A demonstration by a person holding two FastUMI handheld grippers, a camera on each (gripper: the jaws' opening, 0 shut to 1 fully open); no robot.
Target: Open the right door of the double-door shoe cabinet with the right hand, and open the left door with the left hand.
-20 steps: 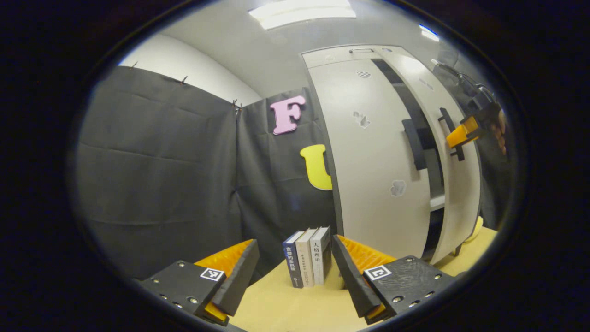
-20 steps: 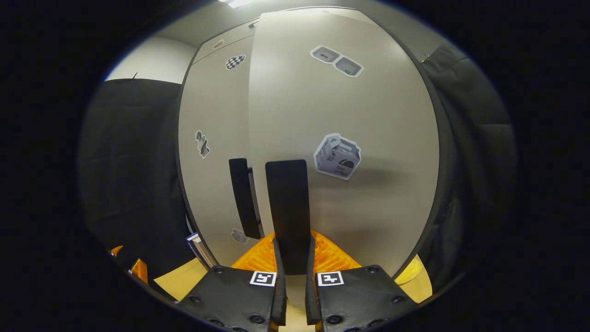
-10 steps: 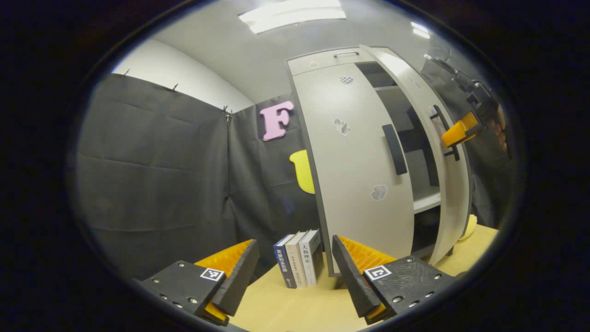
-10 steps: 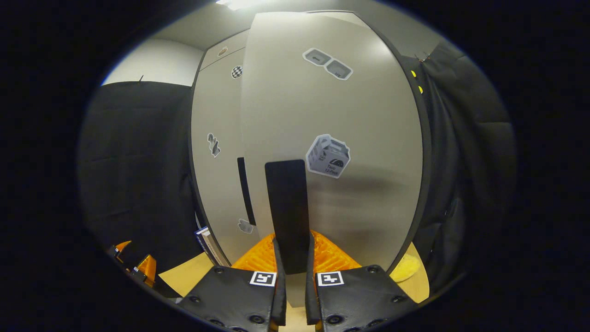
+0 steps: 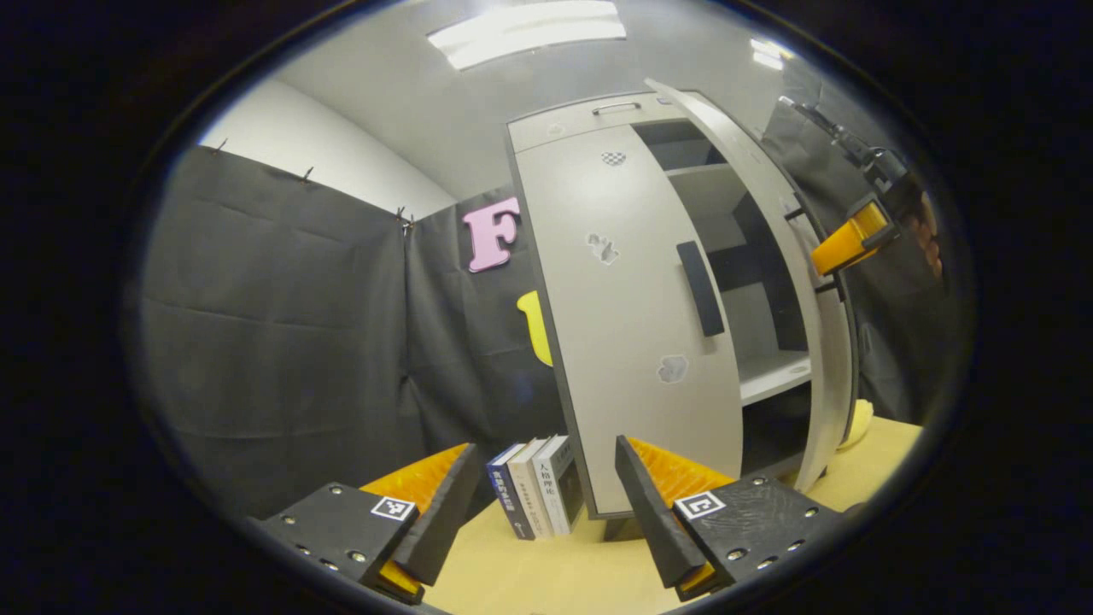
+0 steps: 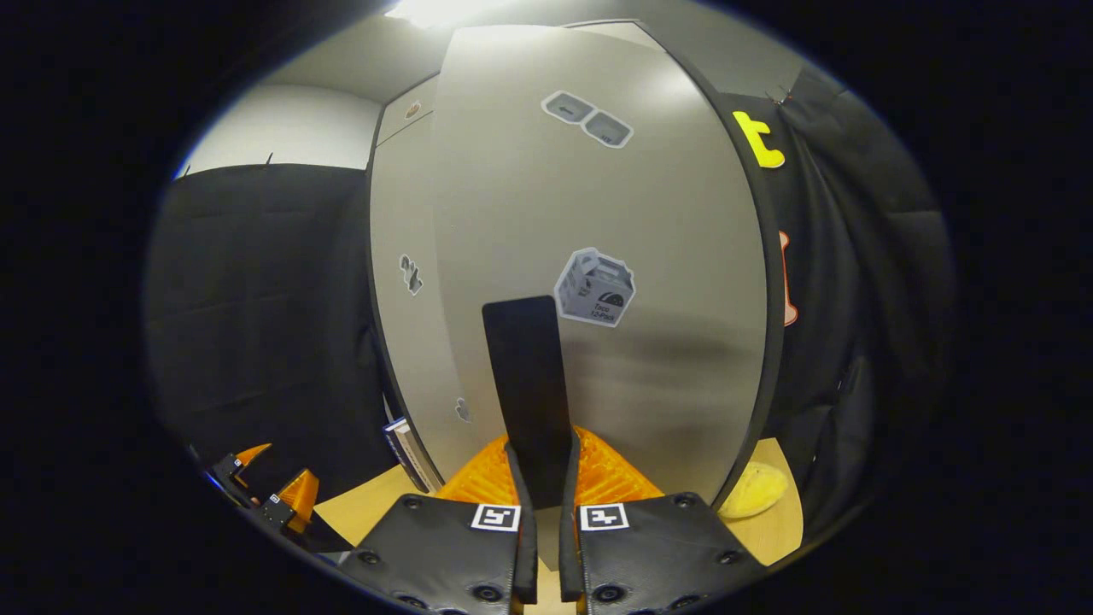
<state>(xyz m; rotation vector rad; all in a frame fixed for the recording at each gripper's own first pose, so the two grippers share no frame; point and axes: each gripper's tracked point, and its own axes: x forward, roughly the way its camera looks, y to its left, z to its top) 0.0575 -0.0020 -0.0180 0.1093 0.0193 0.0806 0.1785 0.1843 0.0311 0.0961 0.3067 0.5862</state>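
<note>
Right gripper view has the right gripper [image 6: 540, 504] closed on the lower end of the black vertical handle [image 6: 528, 384] of the right door [image 6: 649, 359], both fingers pinching the bar from either side; a grip that low and square looks chosen so the pull goes straight through the handle and swings the door on its hinge. Left gripper view shows that door standing partly ajar, with the cabinet's white shelf [image 5: 773, 376] and dark interior exposed behind it. The left door [image 5: 628, 333] sits flush and shut, its own handle [image 5: 700, 288] untouched. Wide apart and holding nothing, the left gripper [image 5: 546, 504] hangs low over the yellow surface [image 5: 546, 576], well back from the shoe cabinet, probably waiting so it stays clear of the swinging door. A row of books [image 5: 536, 487] stands against the cabinet's left side, out of either door's path
</note>
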